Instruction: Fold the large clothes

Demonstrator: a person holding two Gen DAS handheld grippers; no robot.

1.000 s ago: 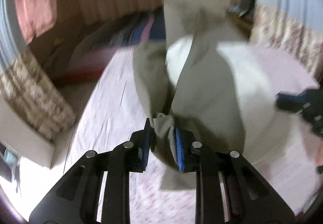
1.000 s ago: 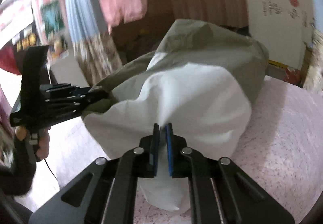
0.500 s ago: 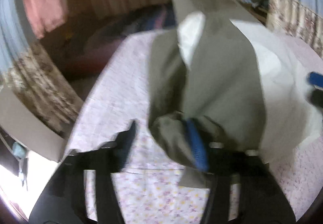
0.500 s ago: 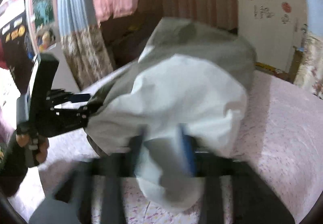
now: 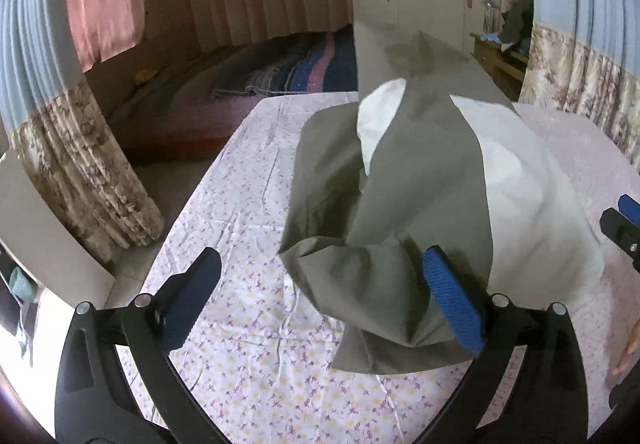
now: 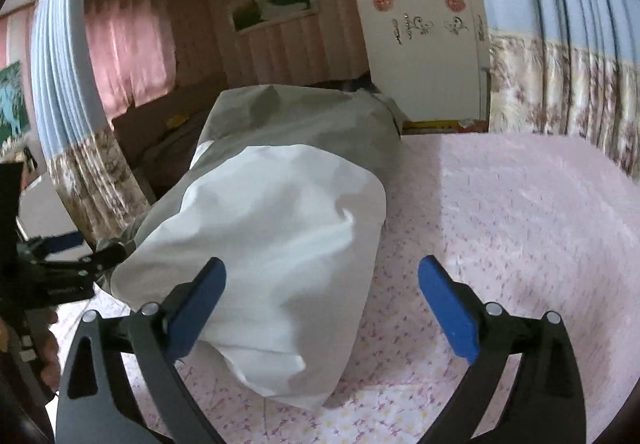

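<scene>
Both grippers, left (image 5: 320,300) and right (image 6: 322,304), are opening wide and have just let go of the garment (image 5: 420,180), which now slumps on the bed (image 5: 248,204) (fold laid, probably).

Garment: olive-grey woven cloth garment with a white lining (image 5: 416,180), matt, smooth, softly creased; the white lining (image 6: 272,228) looks thin and faintly sheeny.
Bed sheet: white cotton-like bed sheet with small pink and yellow flower print (image 5: 248,244), matt, lightly wrinkled.
Blanket: pale pink fleecy blanket (image 6: 520,204), fuzzy, matt.
Left claw: black matt plastic left claw (image 5: 320,280) with shiny metal rivets; blue pads (image 5: 452,296) rubbery, finely ribbed.
Right claw: black matt plastic right claw (image 6: 320,288), blue rubbery pads (image 6: 448,308).
Curtains: floral patterned cloth curtains (image 5: 84,180), pleated, matt.
Door: white painted door (image 6: 424,36), smooth, slightly glossy.
</scene>
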